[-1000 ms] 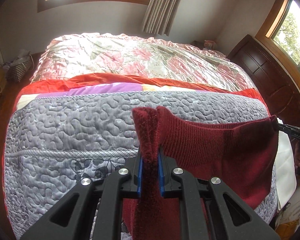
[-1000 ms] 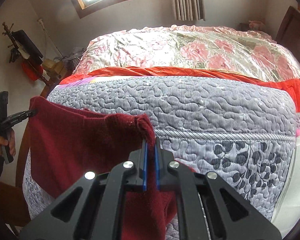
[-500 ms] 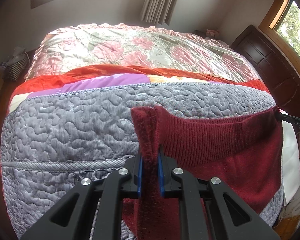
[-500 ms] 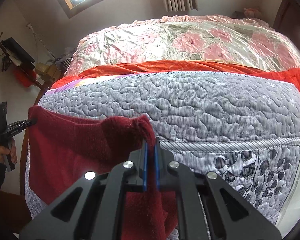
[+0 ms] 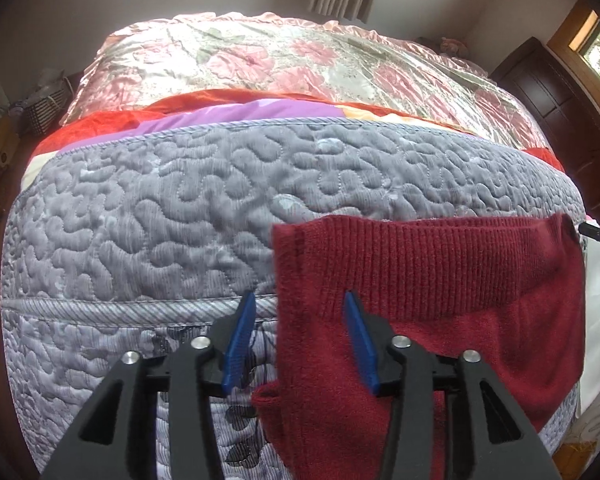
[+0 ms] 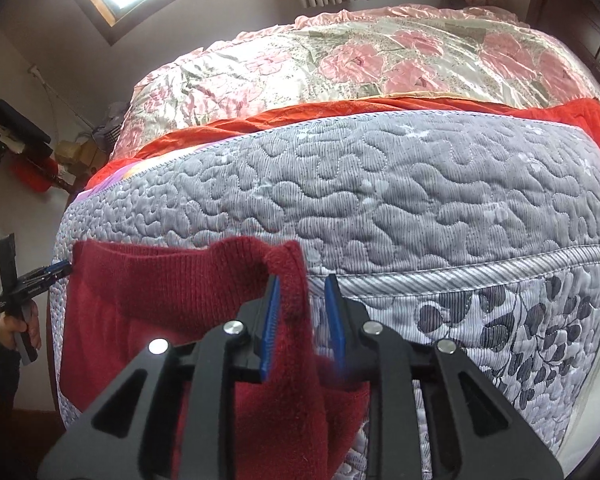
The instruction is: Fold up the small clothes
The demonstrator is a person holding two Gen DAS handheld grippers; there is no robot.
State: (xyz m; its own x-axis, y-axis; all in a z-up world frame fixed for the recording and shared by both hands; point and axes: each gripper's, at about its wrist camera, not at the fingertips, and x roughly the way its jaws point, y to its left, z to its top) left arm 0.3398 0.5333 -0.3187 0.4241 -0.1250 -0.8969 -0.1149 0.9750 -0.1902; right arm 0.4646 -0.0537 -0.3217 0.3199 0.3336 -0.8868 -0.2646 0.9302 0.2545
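Grey quilted mattress (image 5: pixel 180 216) fills both views, with a pink floral bedspread (image 5: pixel 284 60) behind it. Dark red knitted garment (image 5: pixel 440 272) drapes over the mattress's near edge. Left gripper (image 5: pixel 300 340) and right gripper (image 6: pixel 302 316) both have their blue pads spread apart, with the garment's ribbed waistband corners hanging loosely between them.

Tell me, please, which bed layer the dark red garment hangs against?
The grey quilted cover at the near edge; the orange-red blanket and floral quilt lie farther back, clear of the garment.
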